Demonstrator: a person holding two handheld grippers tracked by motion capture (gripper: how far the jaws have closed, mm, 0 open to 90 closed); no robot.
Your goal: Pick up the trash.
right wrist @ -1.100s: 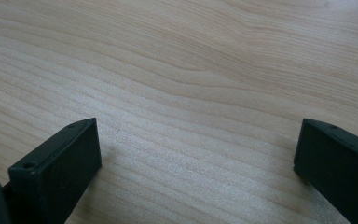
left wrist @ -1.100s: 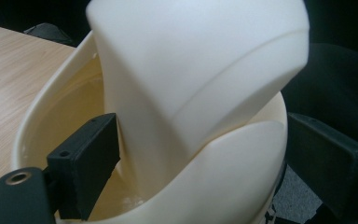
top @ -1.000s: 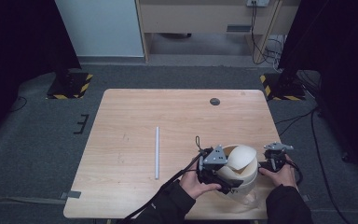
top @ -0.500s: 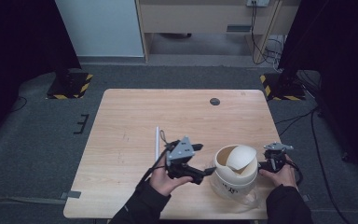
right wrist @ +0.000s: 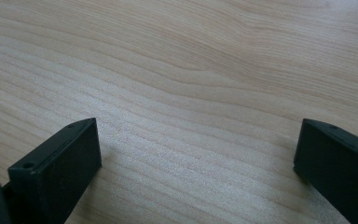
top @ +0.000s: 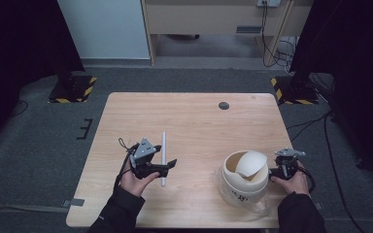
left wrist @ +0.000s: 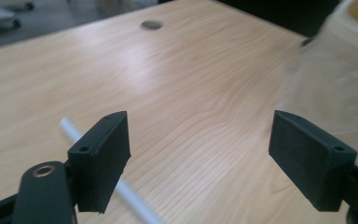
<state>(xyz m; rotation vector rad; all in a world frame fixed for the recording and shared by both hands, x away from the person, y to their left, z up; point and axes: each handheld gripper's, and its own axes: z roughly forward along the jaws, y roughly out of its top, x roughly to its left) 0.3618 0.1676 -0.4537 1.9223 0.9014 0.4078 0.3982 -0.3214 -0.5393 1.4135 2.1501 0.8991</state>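
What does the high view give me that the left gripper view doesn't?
High view: the right tool beside the whole cream cup. Left gripper view: the left tool close up, jaws wide though just closing slightly, nothing between them. Shared: the white straw, the dark round plug, the wooden table.

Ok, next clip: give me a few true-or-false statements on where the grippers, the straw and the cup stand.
1. The left gripper has its jaws open beside the white straw. True.
2. The straw stands in the cup. False: it lies flat on the table, apart from the cup.
3. The right gripper sits at the cup's right side with open jaws. True.
4. The cup is tipped over. False: it stands upright.
5. The left gripper grips the cup. False: nothing is between its jaws, which have just been closing a little.
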